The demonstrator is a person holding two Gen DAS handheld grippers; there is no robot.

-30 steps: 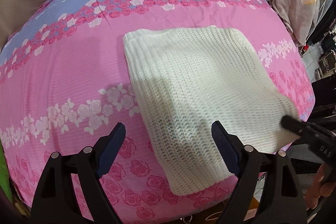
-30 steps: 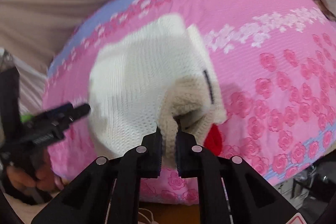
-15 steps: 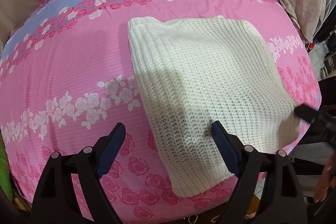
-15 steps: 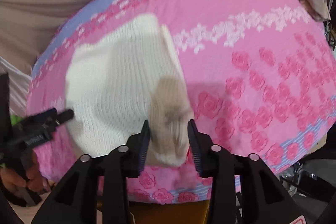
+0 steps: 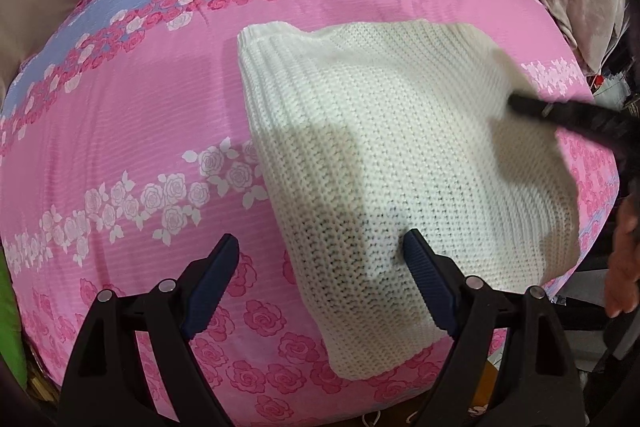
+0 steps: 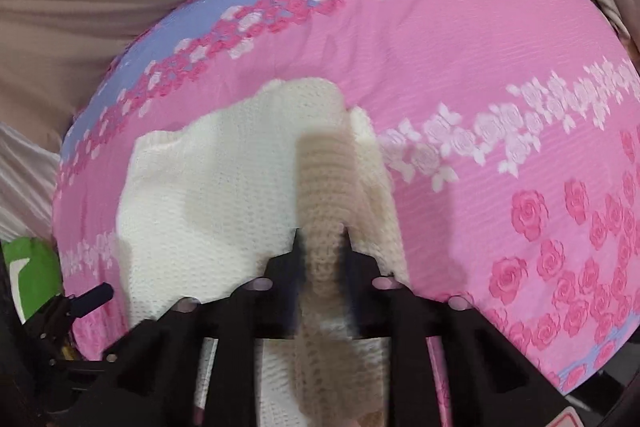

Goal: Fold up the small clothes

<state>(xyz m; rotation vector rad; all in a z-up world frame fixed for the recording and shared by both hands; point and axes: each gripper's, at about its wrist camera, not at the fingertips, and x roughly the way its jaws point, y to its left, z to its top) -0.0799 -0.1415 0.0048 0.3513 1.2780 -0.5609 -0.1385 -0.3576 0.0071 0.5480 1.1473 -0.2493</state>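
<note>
The right gripper [image 6: 322,239] has slid over the sweater [image 5: 400,163], jaws apart around a fold; the left gripper [image 5: 320,267] stays open at 6 o'clock.

sweater [image 5: 400,167]: chunky cream knit (ribbed edge) | bedsheet [image 5: 120,131]: matt crinkled cloth | claw pads [image 5: 208,283]: ridged

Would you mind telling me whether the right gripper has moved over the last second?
Yes. In the left wrist view the right gripper has moved up and inward over the sweater, away from the bed's near edge.
</note>
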